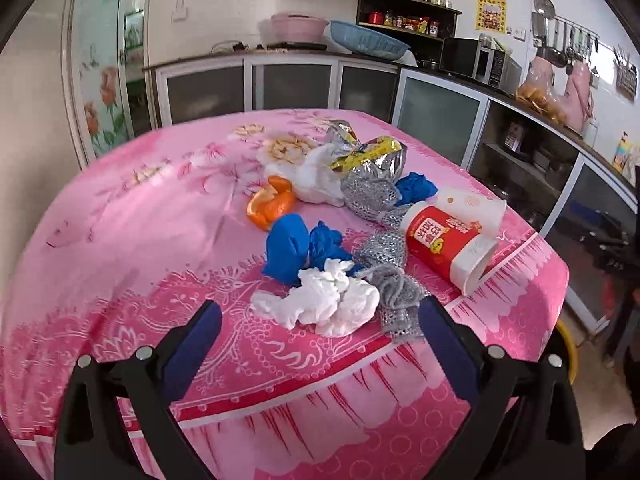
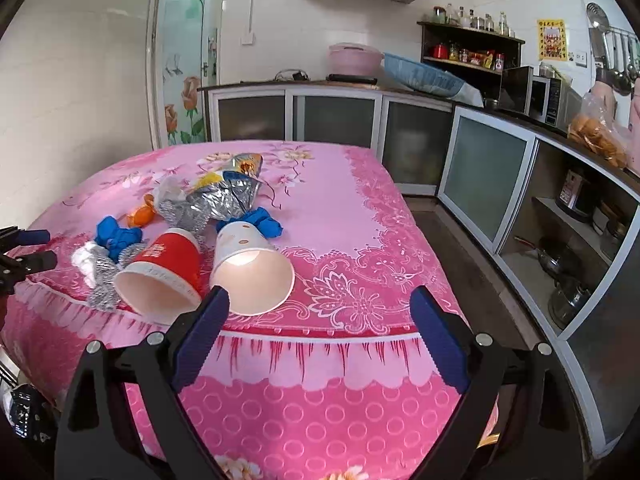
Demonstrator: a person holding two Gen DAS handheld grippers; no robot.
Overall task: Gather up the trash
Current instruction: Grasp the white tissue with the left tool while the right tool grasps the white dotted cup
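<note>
While every piece of trash lies uncollected on the pink table [image 1: 120, 240] — white tissue [image 1: 320, 304], blue gloves [image 1: 296, 248], red cup [image 1: 444, 244], white cup [image 2: 250, 264], foil wrapper [image 1: 368, 156], orange peel [image 1: 270, 204] — collection seems not yet begun. Left hand-held gripper [image 1: 320, 320] and right hand-held gripper [image 2: 320, 308]: both spread wide, empty, at the near edge; no bin visible.

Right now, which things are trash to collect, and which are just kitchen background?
Trash on the table: white tissue, blue gloves, orange peel, foil snack wrapper, red cup, white cup, silver mesh.

Background: microwave, blue basin, pink basin.
</note>
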